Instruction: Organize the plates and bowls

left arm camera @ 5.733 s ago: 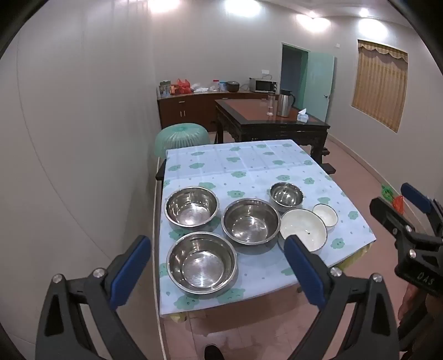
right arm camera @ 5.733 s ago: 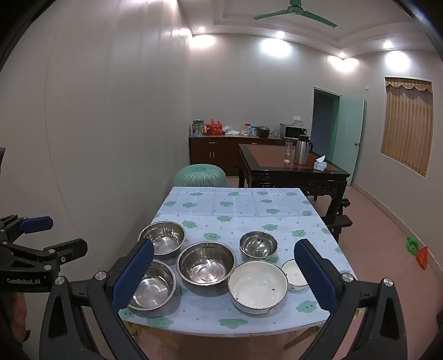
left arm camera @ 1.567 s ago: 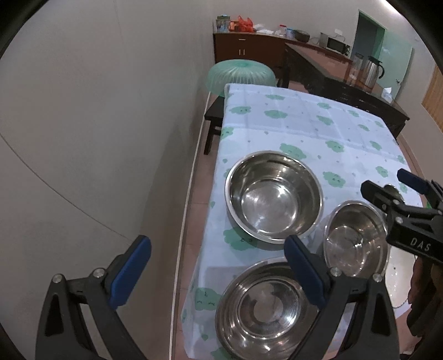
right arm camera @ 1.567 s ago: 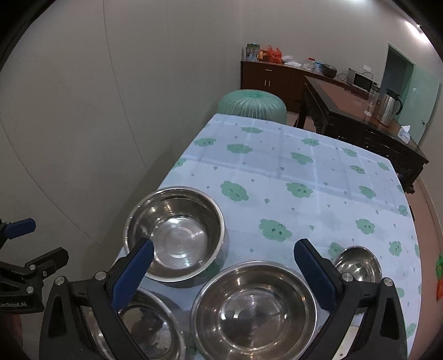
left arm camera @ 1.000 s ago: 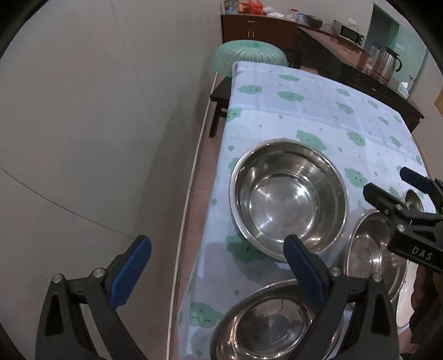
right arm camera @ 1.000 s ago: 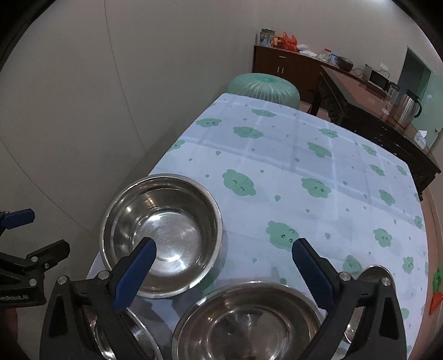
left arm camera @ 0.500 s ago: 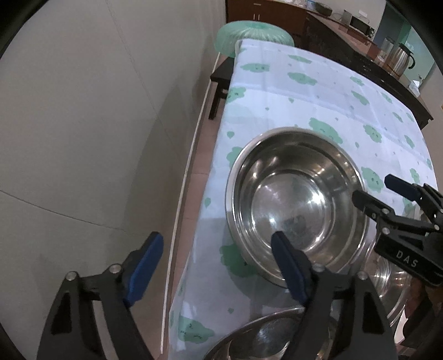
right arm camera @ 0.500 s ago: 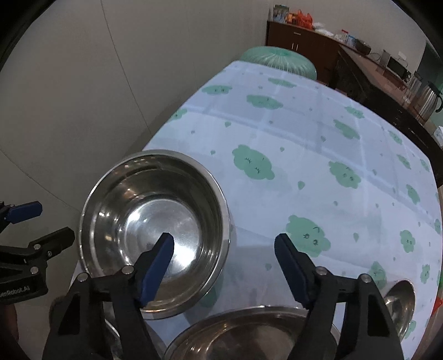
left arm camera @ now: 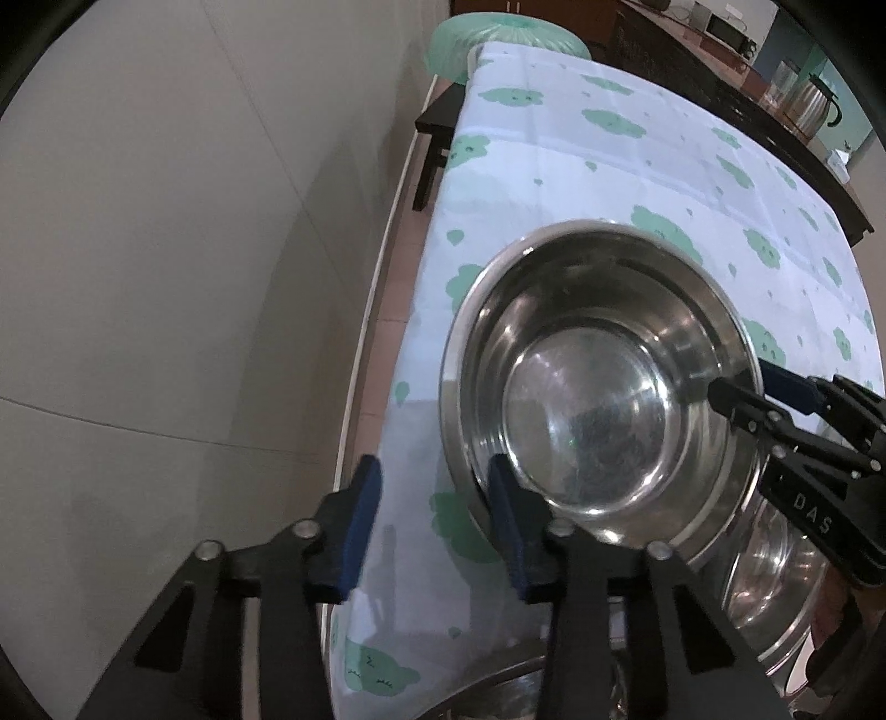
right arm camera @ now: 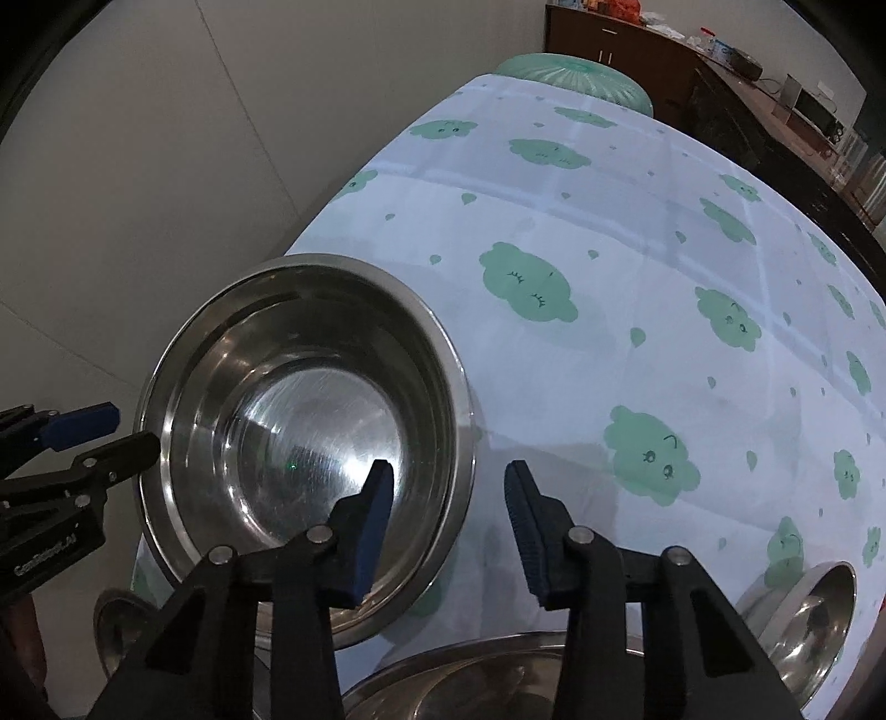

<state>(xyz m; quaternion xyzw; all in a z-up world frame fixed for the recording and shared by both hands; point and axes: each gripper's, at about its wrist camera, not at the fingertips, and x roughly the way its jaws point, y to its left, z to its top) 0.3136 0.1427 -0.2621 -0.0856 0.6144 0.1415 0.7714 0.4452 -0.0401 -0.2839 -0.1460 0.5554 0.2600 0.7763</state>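
Note:
A large steel bowl (left arm camera: 598, 382) (right arm camera: 299, 421) sits near the left edge of the table. My left gripper (left arm camera: 434, 498) is open and straddles the bowl's near-left rim, one finger inside and one outside. My right gripper (right arm camera: 448, 504) is open and straddles the bowl's right rim the same way. Each gripper shows in the other's view: the right gripper (left arm camera: 775, 404) at the bowl's right rim, the left gripper (right arm camera: 99, 437) at its left rim. Neither has closed on the rim.
The table has a light cloth with green clouds (right arm camera: 637, 277). More steel bowls lie close by: one (left arm camera: 775, 598) right of the big bowl, one (right arm camera: 487, 687) in front, a small one (right arm camera: 803, 609) at right. The wall (left arm camera: 166, 277) runs along the table's left side. A green stool (left arm camera: 498, 39) stands beyond.
Both grippers have come down to the large steel bowl and narrowed their opening, each now straddling the rim on opposite sides.

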